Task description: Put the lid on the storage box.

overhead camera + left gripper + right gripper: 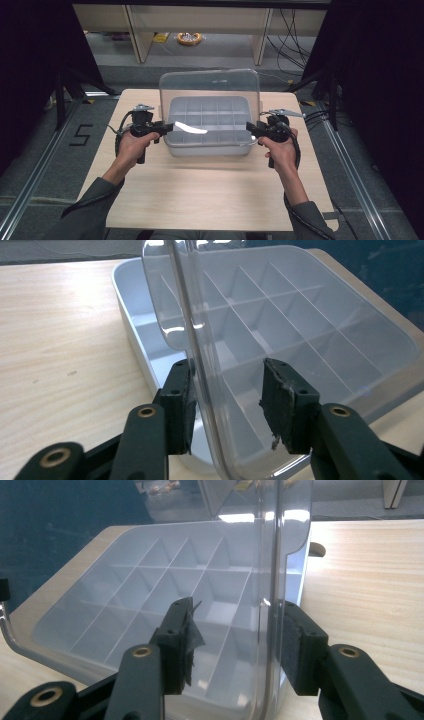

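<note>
Left gripper (167, 128) and right gripper (248, 127) flank clear lid (210, 90) edges.

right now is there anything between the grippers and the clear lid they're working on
Nothing visible. The left gripper and right gripper each straddle a side edge of the clear lid, which stands raised over the divided box. The lid edge runs between each pair of jaws; only one pad of each sits against it.

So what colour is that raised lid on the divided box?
Clear, see-through plastic lid; best in the left gripper view.
</note>
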A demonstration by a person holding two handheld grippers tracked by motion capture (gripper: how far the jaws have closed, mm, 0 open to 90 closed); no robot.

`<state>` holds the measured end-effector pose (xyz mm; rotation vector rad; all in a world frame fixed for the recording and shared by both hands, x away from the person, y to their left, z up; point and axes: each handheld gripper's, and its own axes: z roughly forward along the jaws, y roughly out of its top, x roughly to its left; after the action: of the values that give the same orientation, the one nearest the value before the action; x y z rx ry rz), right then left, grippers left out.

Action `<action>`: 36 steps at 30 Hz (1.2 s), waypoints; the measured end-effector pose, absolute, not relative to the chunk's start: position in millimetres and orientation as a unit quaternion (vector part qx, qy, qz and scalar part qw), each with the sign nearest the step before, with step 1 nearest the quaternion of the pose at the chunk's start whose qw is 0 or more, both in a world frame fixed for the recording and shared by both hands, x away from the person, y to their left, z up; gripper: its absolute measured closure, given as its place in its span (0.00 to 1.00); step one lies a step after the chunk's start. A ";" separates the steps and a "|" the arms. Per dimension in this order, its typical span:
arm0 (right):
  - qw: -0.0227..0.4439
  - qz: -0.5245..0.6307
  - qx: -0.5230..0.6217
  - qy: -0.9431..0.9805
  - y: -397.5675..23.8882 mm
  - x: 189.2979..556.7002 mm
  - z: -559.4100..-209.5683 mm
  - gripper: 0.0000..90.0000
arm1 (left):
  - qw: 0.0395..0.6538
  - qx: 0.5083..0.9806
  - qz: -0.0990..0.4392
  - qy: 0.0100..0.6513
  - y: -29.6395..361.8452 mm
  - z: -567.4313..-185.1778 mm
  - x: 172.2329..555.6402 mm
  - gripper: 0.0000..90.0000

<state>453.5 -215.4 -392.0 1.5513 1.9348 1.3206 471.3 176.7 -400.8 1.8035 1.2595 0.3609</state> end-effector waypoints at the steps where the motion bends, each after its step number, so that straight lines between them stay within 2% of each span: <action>1: 0.168 0.466 0.537 0.683 -216.4 456.1 -392.8 0.60 | 0.441 0.723 0.148 0.510 176.8 -400.4 473.5 0.63; 6: 0.146 0.464 0.561 0.670 -211.7 461.1 -395.1 0.60 | 0.438 0.722 0.139 0.517 178.2 -401.5 481.0 0.62; 7: 0.156 0.464 0.551 0.676 -213.9 464.0 -397.2 0.60 | 0.437 0.722 0.139 0.519 177.9 -402.7 482.0 0.62; 18: 0.147 0.451 0.570 0.671 -213.9 474.9 -411.2 0.57 | 0.433 0.713 0.116 0.540 175.7 -414.1 494.4 0.61; 21: 0.128 0.452 0.590 0.657 -210.9 475.4 -412.9 0.56 | 0.433 0.710 0.110 0.545 175.5 -417.0 497.0 0.60; 23: 0.138 0.448 0.584 0.663 -212.2 478.5 -415.7 0.56 | 0.430 0.710 0.110 0.546 174.8 -418.5 498.2 0.59; 28: 0.120 0.448 0.604 0.649 -208.7 484.3 -419.7 0.54 | 0.418 0.714 0.116 0.549 174.7 -423.7 502.4 0.57; 36: 0.127 0.439 0.611 0.646 -207.3 493.1 -428.1 0.53 | 0.417 0.711 0.107 0.557 175.5 -433.6 507.0 0.56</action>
<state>493.1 -207.3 -428.1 1.7796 1.8812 1.2782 507.0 175.5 -433.6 1.7839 1.3970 0.2682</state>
